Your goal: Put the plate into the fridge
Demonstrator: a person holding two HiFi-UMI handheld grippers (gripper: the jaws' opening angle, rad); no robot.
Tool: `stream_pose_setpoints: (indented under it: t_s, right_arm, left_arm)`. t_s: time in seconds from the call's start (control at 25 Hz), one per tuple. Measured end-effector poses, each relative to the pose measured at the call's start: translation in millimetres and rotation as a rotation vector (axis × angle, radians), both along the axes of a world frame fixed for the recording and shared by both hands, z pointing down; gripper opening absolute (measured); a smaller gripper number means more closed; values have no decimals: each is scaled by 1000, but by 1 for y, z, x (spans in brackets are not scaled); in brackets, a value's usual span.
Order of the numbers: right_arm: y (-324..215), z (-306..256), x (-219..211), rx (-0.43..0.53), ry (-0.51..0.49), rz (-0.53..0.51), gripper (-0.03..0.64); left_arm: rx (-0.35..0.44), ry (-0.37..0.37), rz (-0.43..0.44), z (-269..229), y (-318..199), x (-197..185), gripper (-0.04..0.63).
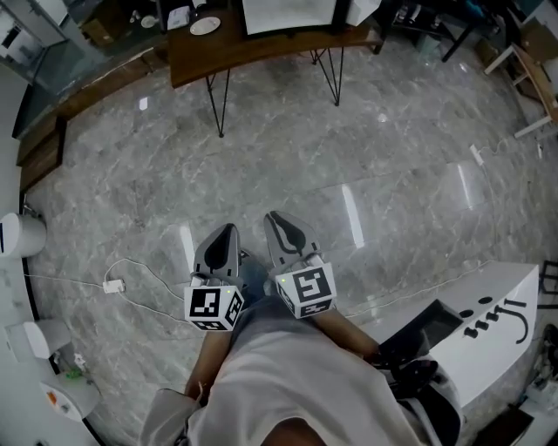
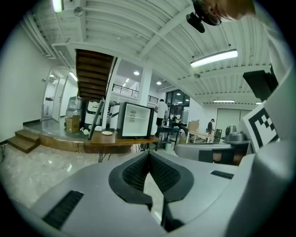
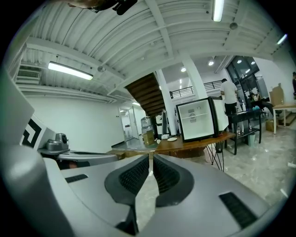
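Note:
A small white plate (image 1: 205, 26) lies on the brown wooden table (image 1: 261, 48) far ahead of me. It also shows as the plate (image 2: 107, 133) in the left gripper view and the plate (image 3: 172, 139) in the right gripper view. On the same table stands the mini fridge (image 2: 135, 120), whose white shelves show; the fridge (image 3: 199, 119) looks to have its door swung open to the right. My left gripper (image 1: 222, 237) and right gripper (image 1: 281, 223) are held side by side over the floor, well short of the table. The left gripper (image 2: 148, 153) and right gripper (image 3: 151, 157) are both shut and empty.
A white cable with a plug (image 1: 113, 286) lies on the marble floor to my left. A white machine (image 1: 488, 331) stands close on my right. The table rests on thin black hairpin legs (image 1: 216, 104). A raised wooden platform (image 2: 41, 141) and stairs (image 2: 95, 74) lie behind it. People (image 2: 162, 111) stand further back.

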State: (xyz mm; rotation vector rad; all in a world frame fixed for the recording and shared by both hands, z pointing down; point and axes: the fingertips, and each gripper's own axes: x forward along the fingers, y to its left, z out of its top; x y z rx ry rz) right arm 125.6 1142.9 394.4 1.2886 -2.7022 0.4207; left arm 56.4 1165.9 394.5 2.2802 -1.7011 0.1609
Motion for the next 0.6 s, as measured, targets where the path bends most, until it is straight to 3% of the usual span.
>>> stream_pose_setpoints:
  t_s: [0.32,0.44,0.6]
  right_arm:
    - [-68,23,-75,-71,43,4,35]
    - [-110,28,-99,-108,63,12,104]
    - [-174,20,-156,-116,104,-19,130]
  left_arm:
    - [-64,98,28,19,-86,-72,18]
    - [-71,161,78,22,-134,-95,18]
    - [-75,167,102,14,-203,-147,18]
